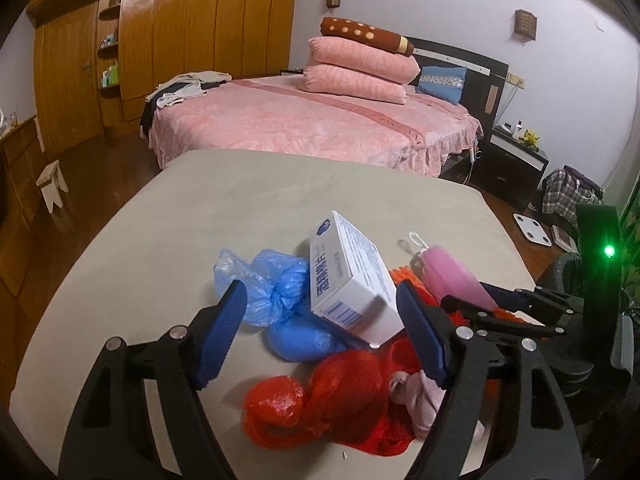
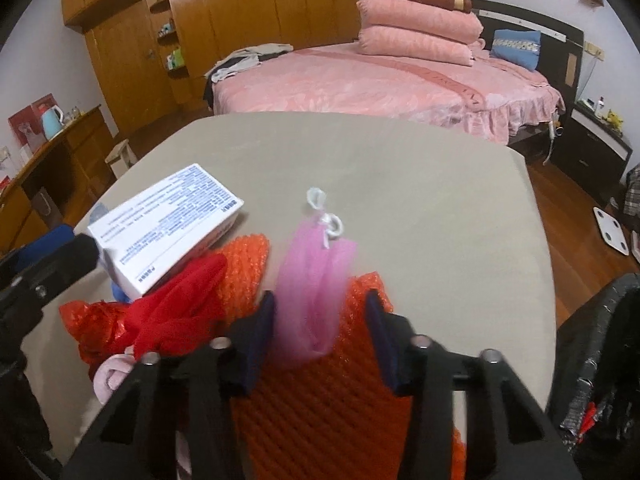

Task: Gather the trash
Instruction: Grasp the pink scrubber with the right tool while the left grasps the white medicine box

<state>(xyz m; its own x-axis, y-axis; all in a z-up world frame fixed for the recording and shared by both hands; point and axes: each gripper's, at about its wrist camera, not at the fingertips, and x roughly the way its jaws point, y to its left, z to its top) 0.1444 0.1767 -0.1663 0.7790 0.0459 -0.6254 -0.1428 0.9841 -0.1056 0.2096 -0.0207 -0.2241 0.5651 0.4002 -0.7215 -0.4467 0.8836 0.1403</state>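
Note:
A pile of trash lies on the beige table [image 1: 240, 208]: a white box with blue print [image 1: 350, 276] [image 2: 168, 224], crumpled blue plastic [image 1: 276, 288], a red plastic bag [image 1: 316, 396] [image 2: 104, 324], orange foam netting [image 2: 332, 396], a pink mesh pouch with a white cord [image 2: 312, 292] [image 1: 452, 276] and pink cloth [image 1: 420, 400]. My left gripper [image 1: 320, 300] is open, its fingers either side of the white box's near end. My right gripper [image 2: 320, 312] is open, with the pink pouch between its fingers, over the netting.
A black trash bag [image 2: 592, 380] hangs open at the table's right edge. Beyond the table stand a pink bed [image 1: 312, 120], a wooden wardrobe [image 1: 180, 40], a dark nightstand [image 1: 512, 160] and a white stool [image 1: 52, 184]. A scale [image 1: 532, 228] lies on the floor.

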